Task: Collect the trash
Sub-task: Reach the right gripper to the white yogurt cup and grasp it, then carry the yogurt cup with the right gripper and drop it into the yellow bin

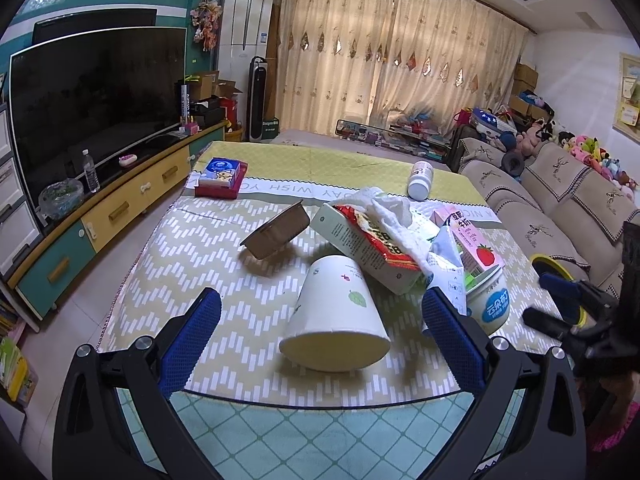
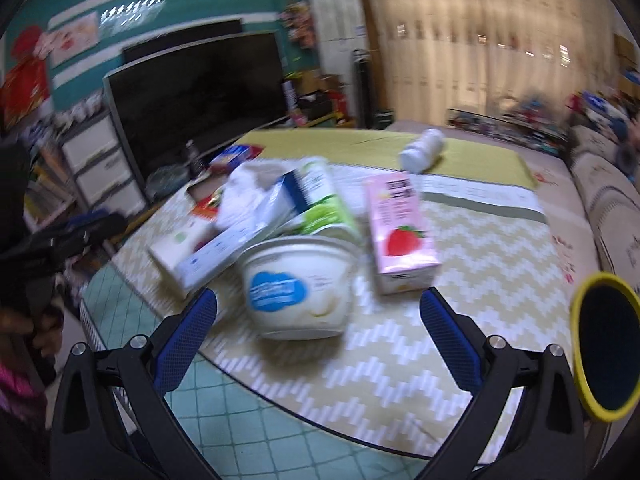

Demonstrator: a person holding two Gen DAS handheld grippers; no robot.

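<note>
A pile of trash lies on the patterned table. In the left wrist view a white paper cup (image 1: pixel 336 314) lies on its side just ahead of my open, empty left gripper (image 1: pixel 320 314). Behind it are a noodle box with a red wrapper (image 1: pixel 368 246), crumpled tissue (image 1: pixel 390 210), a brown tray (image 1: pixel 278 230), a pink strawberry milk carton (image 1: pixel 476 246) and a white tub with a blue label (image 1: pixel 490 306). In the blurred right wrist view my open, empty right gripper (image 2: pixel 318 312) faces that tub (image 2: pixel 298 286), with the pink carton (image 2: pixel 400 232) to its right.
A yellow-rimmed black bin opening (image 2: pixel 606 344) is at the table's right edge; it also shows in the left wrist view (image 1: pixel 554 262). A white bottle (image 1: pixel 420 180) and a tissue box (image 1: pixel 222 178) lie farther back. A sofa (image 1: pixel 560 216) is right, a TV cabinet (image 1: pixel 108 208) left.
</note>
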